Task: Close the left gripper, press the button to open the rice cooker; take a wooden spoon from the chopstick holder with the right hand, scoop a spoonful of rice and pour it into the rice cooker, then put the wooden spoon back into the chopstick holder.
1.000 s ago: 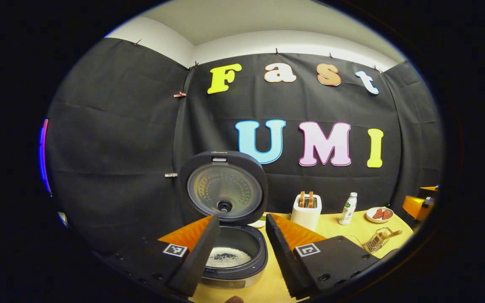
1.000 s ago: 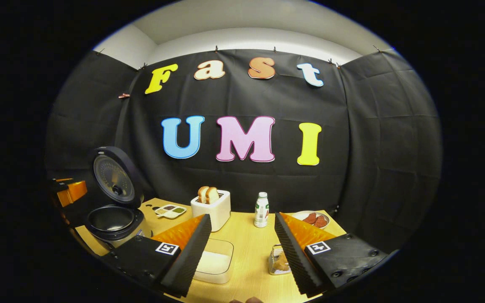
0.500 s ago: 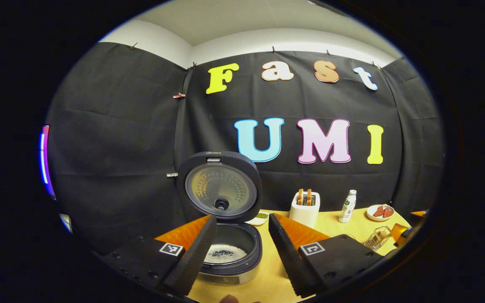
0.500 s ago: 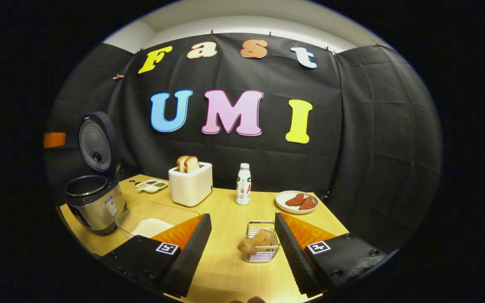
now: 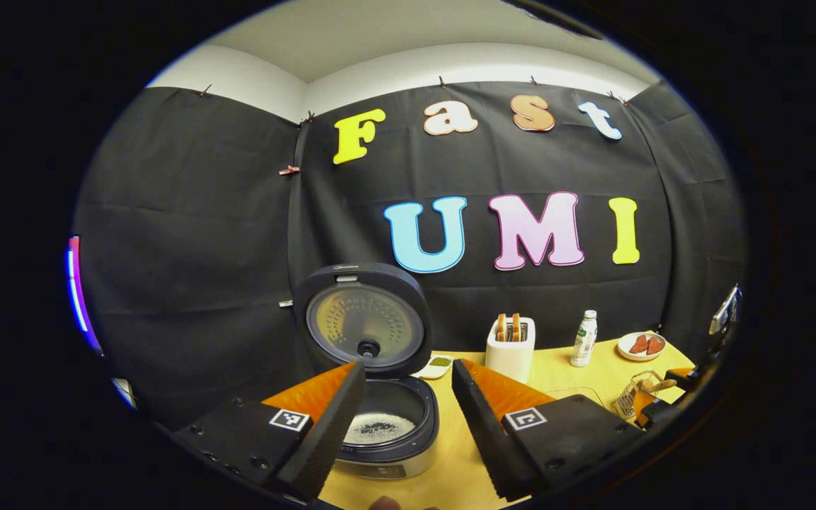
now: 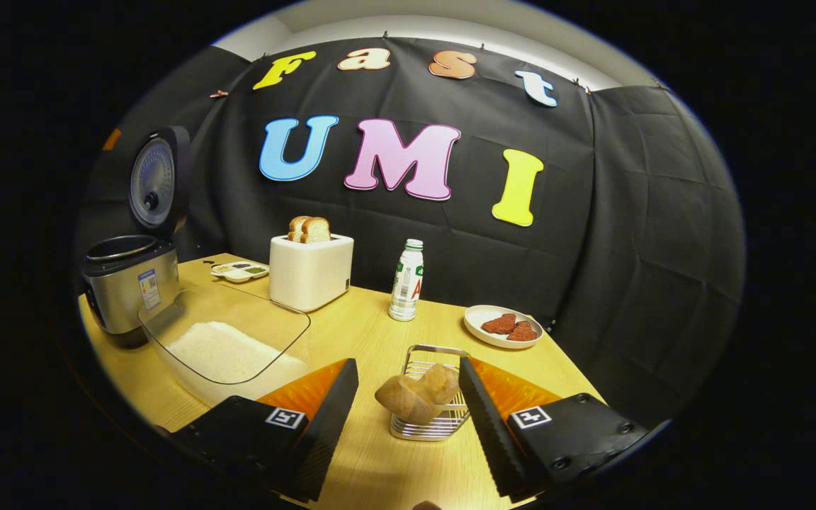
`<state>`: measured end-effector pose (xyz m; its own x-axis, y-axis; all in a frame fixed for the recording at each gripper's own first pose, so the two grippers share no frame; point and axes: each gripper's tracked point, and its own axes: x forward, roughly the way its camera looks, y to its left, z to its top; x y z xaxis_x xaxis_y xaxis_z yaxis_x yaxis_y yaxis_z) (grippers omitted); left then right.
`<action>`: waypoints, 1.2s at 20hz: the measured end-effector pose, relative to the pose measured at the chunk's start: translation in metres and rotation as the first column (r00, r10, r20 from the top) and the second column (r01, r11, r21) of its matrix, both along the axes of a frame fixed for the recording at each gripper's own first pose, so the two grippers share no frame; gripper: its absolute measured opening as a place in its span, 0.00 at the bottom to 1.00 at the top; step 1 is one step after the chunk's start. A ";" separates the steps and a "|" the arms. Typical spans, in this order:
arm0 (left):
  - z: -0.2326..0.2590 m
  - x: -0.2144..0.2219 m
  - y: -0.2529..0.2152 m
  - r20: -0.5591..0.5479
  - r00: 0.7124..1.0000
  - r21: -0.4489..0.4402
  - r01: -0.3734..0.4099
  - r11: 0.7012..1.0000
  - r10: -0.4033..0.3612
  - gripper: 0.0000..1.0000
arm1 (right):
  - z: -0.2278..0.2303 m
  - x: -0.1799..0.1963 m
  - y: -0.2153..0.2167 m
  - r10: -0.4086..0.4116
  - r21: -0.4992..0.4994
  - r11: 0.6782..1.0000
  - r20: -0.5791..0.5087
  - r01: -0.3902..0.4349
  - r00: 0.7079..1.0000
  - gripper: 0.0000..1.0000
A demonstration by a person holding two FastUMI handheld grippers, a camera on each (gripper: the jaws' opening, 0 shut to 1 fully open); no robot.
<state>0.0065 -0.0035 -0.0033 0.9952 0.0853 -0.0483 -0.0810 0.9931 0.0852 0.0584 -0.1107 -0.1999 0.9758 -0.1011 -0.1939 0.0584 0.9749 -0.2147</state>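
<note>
Round wooden spoons [image 6: 415, 394] fill a wire holder [image 6: 428, 425]. The right gripper [image 6: 408, 418] gapes wide around it, empty. The left gripper [image 5: 399, 418], also wide, holds nothing; steel cooker [image 5: 387, 432] at 12 o'clock.

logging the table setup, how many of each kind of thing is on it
rice cooker: 1
clear rice container: 1
toaster: 1
bottle: 1
plate: 1
wire holder: 1
small divided dish: 1
total: 7

rice cooker [image 6: 125, 294] looks like brushed shiny metal with a glossy black plastic lid, table [image 6: 365, 333] is pale smooth wood, wire chopstick holder [image 6: 431, 418] is shiny metal, wall's matte cloth.
</note>
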 end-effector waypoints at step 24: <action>0.006 -0.014 -0.007 -0.008 0.999 0.027 0.041 0.999 -0.040 0.85 | 0.067 0.025 -0.014 0.008 0.014 1.000 0.044 -0.009 0.999 0.19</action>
<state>-0.0078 -0.0107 0.0023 0.9974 0.0464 -0.0543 -0.0400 0.9928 0.1125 0.0837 -0.1249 -0.1330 0.9842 -0.0903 -0.1522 0.0591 0.9783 -0.1984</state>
